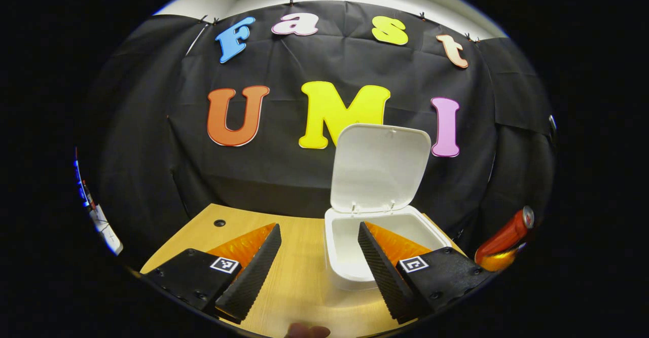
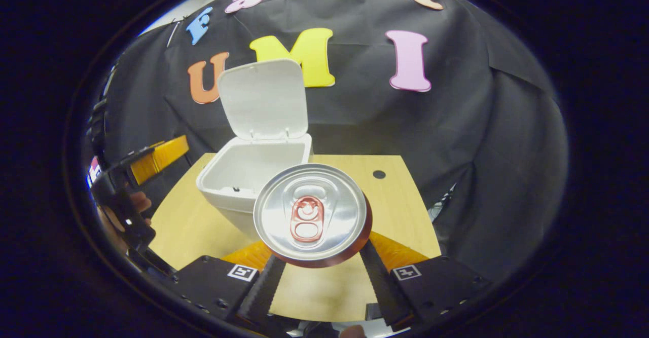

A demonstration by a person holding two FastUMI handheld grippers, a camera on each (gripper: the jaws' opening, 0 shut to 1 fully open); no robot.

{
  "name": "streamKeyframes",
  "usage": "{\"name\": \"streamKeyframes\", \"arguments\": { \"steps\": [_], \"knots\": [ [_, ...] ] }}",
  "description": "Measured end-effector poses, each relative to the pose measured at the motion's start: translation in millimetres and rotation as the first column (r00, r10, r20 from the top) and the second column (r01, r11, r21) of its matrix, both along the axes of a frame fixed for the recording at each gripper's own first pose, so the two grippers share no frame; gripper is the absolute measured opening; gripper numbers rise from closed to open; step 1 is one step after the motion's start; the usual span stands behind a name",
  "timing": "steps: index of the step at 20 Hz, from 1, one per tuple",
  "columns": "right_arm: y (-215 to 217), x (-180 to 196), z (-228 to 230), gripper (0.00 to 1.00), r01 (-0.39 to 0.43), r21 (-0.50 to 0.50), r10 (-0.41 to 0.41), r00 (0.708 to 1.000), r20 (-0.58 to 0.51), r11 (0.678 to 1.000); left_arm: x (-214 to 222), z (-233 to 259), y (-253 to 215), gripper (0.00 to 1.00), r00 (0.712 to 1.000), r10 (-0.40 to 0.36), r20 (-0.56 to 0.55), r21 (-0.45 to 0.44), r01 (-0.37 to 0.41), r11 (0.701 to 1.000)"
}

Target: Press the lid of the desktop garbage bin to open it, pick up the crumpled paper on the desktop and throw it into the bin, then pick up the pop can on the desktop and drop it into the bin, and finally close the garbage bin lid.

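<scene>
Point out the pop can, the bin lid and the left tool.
pop can point(image 2: 310, 215): right gripper view, its silver top.
bin lid point(image 1: 377, 168): left gripper view, raised inner face.
left tool point(image 1: 319, 236): left gripper view, between fingertips.

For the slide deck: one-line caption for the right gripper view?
Right claw holds the pop can above the table, near the open white bin.
</scene>
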State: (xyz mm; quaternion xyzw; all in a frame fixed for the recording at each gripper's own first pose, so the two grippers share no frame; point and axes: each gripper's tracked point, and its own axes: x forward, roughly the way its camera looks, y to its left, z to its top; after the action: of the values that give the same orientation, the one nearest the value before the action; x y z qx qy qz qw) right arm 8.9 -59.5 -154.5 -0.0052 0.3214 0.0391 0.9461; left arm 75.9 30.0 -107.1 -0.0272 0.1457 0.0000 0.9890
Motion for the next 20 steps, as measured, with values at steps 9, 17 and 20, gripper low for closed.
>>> {"name": "streamKeyframes", "arguments": {
  "steps": [9,17,20],
  "knots": [
    [76.2,66.2,28.0,0.82,-0.153,0.027,0.152,0.988,0.04,0.988,-50.9,-3.6,62.5,0.99,0.994,0.106,-0.004,0.042,-0.106,0.994],
    [117.1,113.9,-2.8,0.81,-0.179,0.028,0.18,0.983,-0.035,0.983,-75.8,9.0,107.9,0.99,0.982,0.189,0.018,0.115,-0.19,0.975],
    [125.0,117.4,-10.6,0.81,-0.178,0.029,0.179,0.982,-0.066,0.984,-79.8,6.3,115.8,0.99,0.977,0.215,0.004,0.088,-0.215,0.973]
  ]
}}
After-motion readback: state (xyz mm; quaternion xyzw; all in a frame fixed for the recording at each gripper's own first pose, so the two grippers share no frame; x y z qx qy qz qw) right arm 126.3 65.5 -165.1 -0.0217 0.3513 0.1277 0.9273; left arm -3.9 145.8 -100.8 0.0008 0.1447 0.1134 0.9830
